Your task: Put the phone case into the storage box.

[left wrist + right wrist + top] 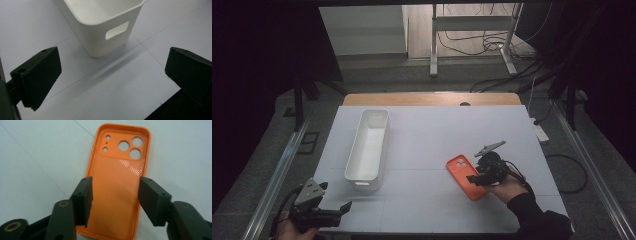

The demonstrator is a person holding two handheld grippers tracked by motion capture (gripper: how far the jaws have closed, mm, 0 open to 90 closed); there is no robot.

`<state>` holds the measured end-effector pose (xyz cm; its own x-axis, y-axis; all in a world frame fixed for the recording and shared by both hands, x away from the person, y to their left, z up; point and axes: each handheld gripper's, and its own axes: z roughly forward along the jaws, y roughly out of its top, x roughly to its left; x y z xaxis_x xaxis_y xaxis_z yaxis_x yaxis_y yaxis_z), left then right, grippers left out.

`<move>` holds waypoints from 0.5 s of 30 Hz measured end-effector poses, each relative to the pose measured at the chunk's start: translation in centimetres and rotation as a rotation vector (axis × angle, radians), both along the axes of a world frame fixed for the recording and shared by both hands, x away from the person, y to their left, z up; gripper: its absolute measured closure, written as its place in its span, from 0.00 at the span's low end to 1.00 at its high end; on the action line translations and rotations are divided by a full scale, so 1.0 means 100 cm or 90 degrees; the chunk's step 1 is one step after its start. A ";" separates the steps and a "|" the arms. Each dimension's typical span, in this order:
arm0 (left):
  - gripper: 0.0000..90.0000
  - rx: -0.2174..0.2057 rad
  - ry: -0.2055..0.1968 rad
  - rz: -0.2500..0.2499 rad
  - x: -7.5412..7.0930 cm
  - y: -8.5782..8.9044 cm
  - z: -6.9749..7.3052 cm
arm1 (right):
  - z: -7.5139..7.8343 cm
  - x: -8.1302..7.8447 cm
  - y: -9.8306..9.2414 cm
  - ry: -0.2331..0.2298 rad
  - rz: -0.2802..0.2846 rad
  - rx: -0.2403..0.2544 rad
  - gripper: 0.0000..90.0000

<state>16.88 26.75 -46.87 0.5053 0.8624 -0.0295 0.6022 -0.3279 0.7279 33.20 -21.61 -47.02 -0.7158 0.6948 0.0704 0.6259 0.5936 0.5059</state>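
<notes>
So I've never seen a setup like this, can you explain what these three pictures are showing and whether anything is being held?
A person sits at a white table and holds a hand tool with two black jaws in each hand. No robot arm is involved.

The wide picture comes from a fixed camera above, looking down at the table. There the left gripper is at the bottom left and the right gripper at the right.

The other two pictures come from small cameras riding on the grippers, looking along their jaws.

On the table lie a long white bin, open at the top, and an orange phone case, inside facing up with its camera holes at the far end.

Nothing is held. The left gripper's jaws stand wide open near the bin's end. The right gripper's jaws are open above the case, without gripping it.
</notes>
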 end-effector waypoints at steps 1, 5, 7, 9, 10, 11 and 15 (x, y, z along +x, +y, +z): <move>0.01 0.000 0.000 0.000 0.000 0.000 0.000 | 0.001 0.000 -0.001 -0.005 -0.001 0.004 0.45; 0.02 0.000 0.000 0.000 0.000 0.000 0.000 | 0.004 0.002 -0.004 -0.030 -0.013 0.007 0.30; 0.02 0.000 0.000 0.000 0.000 0.000 0.000 | 0.004 0.002 -0.005 -0.035 -0.021 0.009 0.24; 0.02 0.000 0.000 -0.001 0.000 0.000 0.000 | 0.003 0.003 -0.005 -0.045 -0.026 0.003 0.17; 0.02 0.001 0.000 -0.001 0.000 0.000 0.000 | 0.003 0.003 -0.006 -0.046 -0.027 0.004 0.14; 0.02 0.001 0.000 -0.001 0.000 0.000 0.000 | 0.003 0.003 -0.006 -0.046 -0.027 0.004 0.14; 0.02 0.000 0.000 -0.001 0.000 0.000 0.000 | 0.002 0.004 -0.007 -0.066 -0.041 0.003 0.02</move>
<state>16.88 26.74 -46.88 0.5067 0.8616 -0.0290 0.6018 -0.3294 0.7276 33.60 -22.27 -46.82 -0.6734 0.7393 0.0021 0.6069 0.5512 0.5725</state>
